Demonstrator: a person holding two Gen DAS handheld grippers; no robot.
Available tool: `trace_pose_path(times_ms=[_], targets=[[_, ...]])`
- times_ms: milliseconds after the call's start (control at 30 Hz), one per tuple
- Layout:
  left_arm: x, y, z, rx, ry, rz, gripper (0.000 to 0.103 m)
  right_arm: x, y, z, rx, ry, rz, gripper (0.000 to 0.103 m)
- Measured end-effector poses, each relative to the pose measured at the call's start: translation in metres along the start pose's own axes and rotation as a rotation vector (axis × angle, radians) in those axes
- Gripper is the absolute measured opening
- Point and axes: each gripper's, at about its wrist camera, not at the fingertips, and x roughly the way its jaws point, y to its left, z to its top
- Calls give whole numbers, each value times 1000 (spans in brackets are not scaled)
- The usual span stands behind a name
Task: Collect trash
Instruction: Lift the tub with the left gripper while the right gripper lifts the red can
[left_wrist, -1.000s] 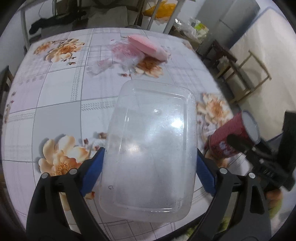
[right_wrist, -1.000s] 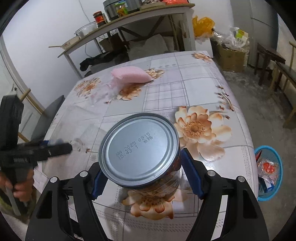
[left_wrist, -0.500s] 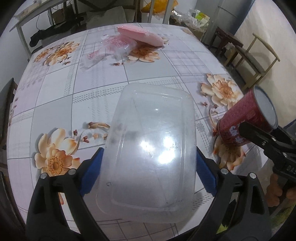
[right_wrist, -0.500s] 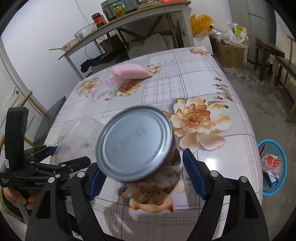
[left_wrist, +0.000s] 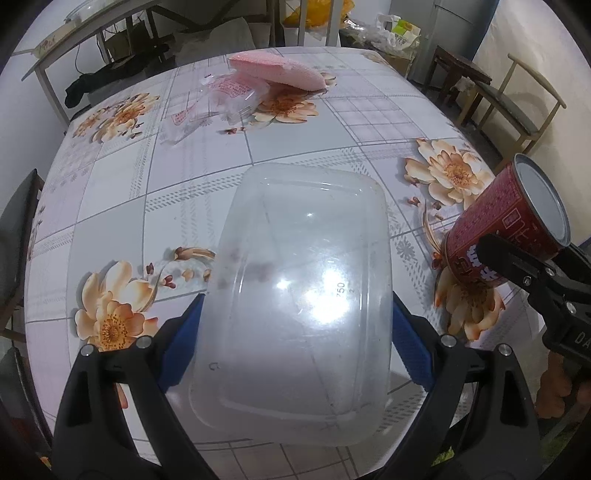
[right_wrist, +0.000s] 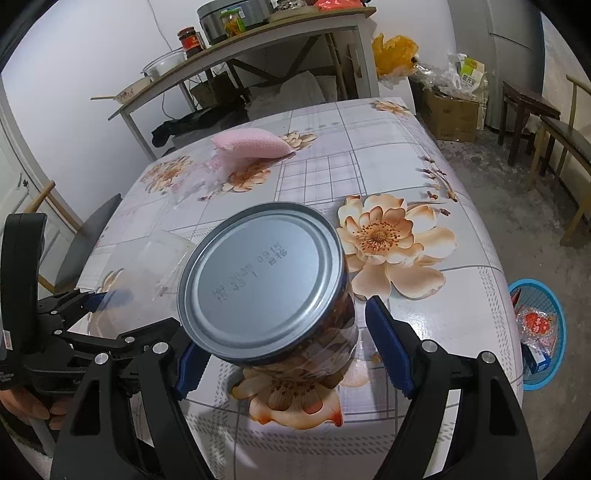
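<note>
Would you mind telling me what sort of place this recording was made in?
Probably a home kitchen or dining room: a floral-cloth table, a shelf with a rice cooker and sauce jars, and wooden chairs.

A clear tub (left_wrist: 299, 332), upside down, sits over the worktop's (left_wrist: 207, 173) near edge; a red can (left_wrist: 495, 229) — grey end up, tilted — lies to its right.
</note>
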Motion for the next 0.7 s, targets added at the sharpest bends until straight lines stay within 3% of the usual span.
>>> trace_pose_path(times_ms=[700], targets=[[2,-2,0,21,-3,17,89,2,2,0,-2,-11,-9,72]])
